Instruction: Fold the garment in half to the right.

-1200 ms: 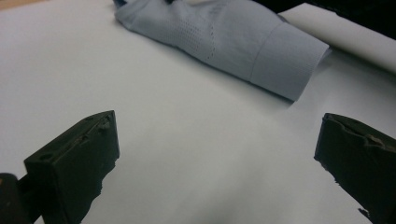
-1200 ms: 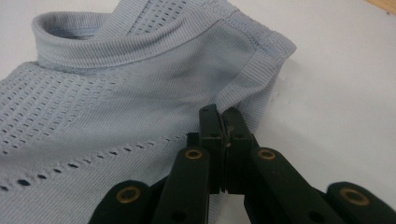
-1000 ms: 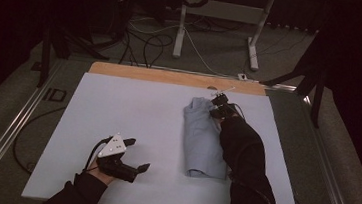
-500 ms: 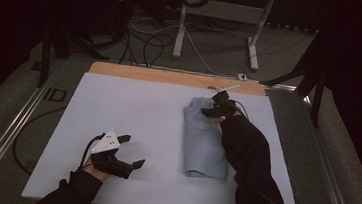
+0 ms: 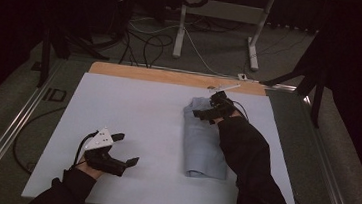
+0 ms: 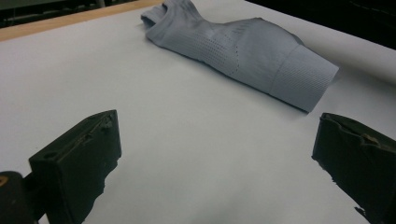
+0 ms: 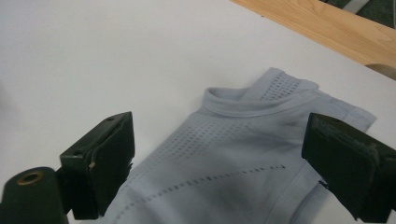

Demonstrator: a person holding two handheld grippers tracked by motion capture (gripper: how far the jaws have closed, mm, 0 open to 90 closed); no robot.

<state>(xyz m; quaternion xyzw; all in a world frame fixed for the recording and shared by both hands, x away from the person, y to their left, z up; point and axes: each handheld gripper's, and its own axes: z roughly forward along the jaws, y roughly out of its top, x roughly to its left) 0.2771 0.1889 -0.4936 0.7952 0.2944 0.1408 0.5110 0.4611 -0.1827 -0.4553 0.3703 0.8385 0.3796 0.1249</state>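
Observation:
A folded light blue-grey shirt lies lengthwise on the right half of the white table cover, its collar end farthest from me. My right gripper hovers just above that collar end. Its jaws have just been opening and now stand wide, with the shirt below them and untouched. In the right gripper view the right gripper frames the collar and perforated fabric. My left gripper rests open near the front left of the cover, empty. The left gripper view has the left gripper facing the shirt across bare cover.
A wooden strip borders the table's far edge. Metal rails run along the left side. Beyond the table, stand legs and cables lie on the dark floor.
The right gripper has lifted off the shirt's collar end and opened its jaws, letting the fabric go. The left gripper has stayed almost in place.

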